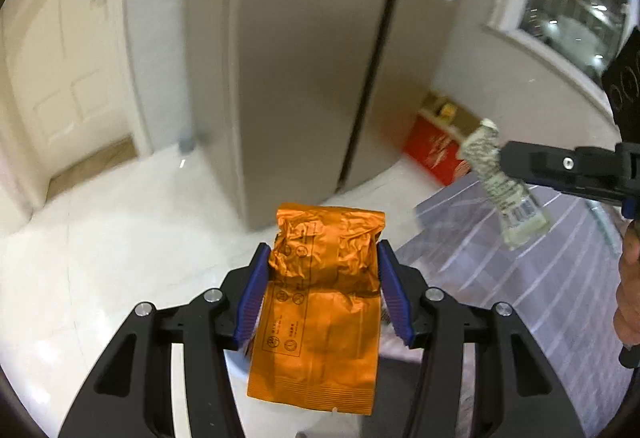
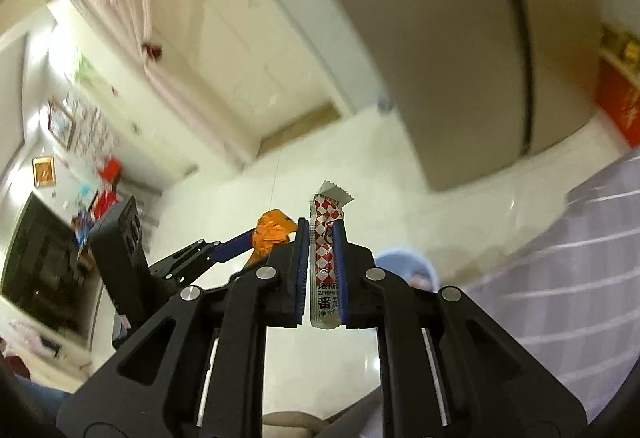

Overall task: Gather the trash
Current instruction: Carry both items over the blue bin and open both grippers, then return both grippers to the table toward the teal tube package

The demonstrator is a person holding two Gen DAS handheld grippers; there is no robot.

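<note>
A crumpled orange wrapper point(image 1: 320, 290) is clamped between the blue pads of my left gripper point(image 1: 322, 258), held over the pale floor. In the right wrist view my right gripper point(image 2: 323, 234) is shut on a narrow red-and-white checked sachet point(image 2: 327, 254) that sticks up past the fingertips. The same sachet point(image 1: 500, 182) shows at the right of the left wrist view, in the right gripper point(image 1: 496, 162) coming in from that side. The left gripper point(image 2: 276, 238) with its orange wrapper point(image 2: 272, 230) appears left of the right one, close beside it.
A tall beige refrigerator point(image 1: 304, 58) stands ahead on the white tiled floor point(image 1: 120, 238). A red box point(image 1: 436, 154) sits by the wall to its right. A striped lilac tablecloth point(image 1: 540, 278) lies at the right. A pale blue bin rim point(image 2: 404, 266) shows below the right gripper.
</note>
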